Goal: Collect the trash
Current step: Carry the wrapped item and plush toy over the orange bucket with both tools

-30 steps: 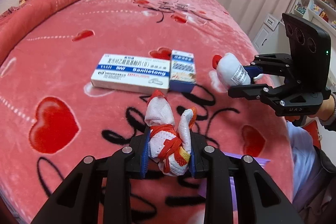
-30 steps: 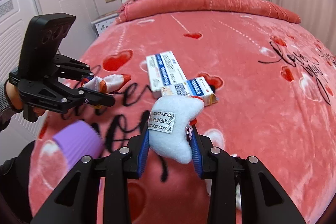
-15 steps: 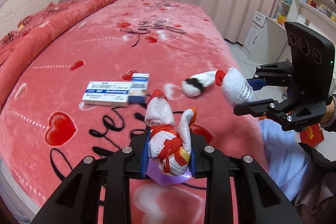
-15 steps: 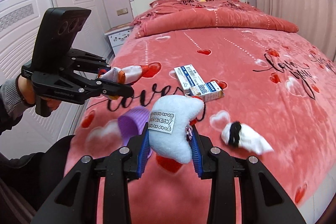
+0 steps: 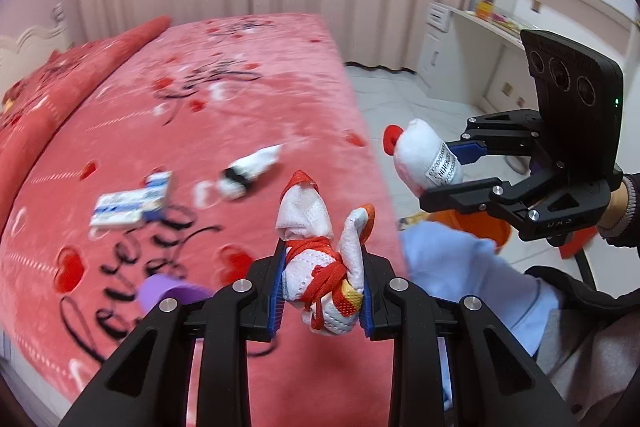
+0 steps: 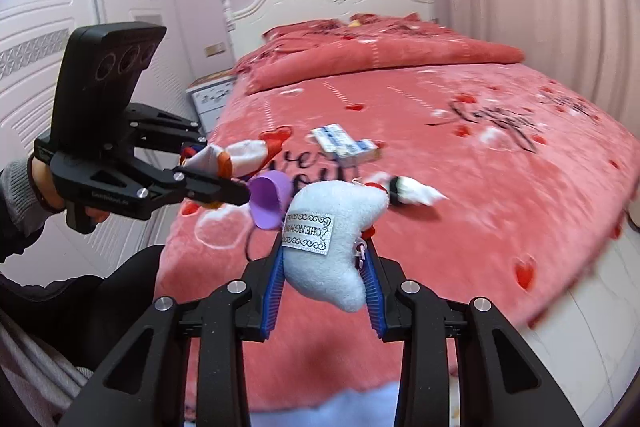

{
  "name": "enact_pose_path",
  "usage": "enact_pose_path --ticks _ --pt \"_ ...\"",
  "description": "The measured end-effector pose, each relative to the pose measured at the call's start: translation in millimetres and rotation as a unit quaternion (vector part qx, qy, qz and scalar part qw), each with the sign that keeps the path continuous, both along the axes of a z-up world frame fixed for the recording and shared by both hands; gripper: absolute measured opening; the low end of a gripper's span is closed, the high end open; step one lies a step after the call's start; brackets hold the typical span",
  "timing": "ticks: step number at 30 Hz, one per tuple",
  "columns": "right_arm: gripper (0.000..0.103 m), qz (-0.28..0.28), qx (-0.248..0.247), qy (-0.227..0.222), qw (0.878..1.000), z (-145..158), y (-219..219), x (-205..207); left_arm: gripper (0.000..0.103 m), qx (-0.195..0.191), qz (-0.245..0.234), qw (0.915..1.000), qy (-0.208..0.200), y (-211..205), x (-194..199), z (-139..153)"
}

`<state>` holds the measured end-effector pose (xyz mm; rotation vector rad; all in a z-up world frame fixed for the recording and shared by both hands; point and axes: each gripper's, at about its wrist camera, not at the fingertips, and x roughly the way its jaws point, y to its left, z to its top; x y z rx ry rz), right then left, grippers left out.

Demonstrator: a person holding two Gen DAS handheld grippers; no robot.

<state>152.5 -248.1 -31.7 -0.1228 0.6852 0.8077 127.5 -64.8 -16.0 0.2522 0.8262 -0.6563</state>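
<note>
The left gripper is clamped on a white mesh fabric bundle with red and orange trim, its blue-padded fingers pressing the bundle from both sides while the bundle's two ends stick up above them. The right gripper is clamped on a white plush toy with a sewn label, the label facing the camera and the toy's rounded lobes bulging out past the blue pads. Both are held in the air at the near edge of a bed covered by a pink fleece blanket printed with red hearts and black script. In the left wrist view the right gripper sits to the right, over the white tiled floor beside the bed, with the toy's red tip pointing left. On the blanket, two blue-and-white cardboard medicine boxes lie touching each other at the left, and a small white fabric piece with a black band lies near them to the right, blurred. A purple ribbed plastic cup lies on its side on the blanket nearer the edge, just beside the left gripper's tip in the right wrist view. An orange container shows on the floor below the right gripper, partly hidden. A white carved headboard stands at the far end of the bed.
</note>
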Motion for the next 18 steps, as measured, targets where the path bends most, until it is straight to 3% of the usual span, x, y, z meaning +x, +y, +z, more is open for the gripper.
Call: enact_pose_path --ticks 10,18 --pt "0.036 -0.106 -0.001 0.003 0.994 0 -116 -41 0.03 -0.008 -0.096 0.9953 0.0 -106 -12 -6" --pt "0.036 -0.188 -0.002 0.011 0.982 -11 -206 -71 0.03 -0.008 -0.181 0.9833 0.013 -192 -13 -19"
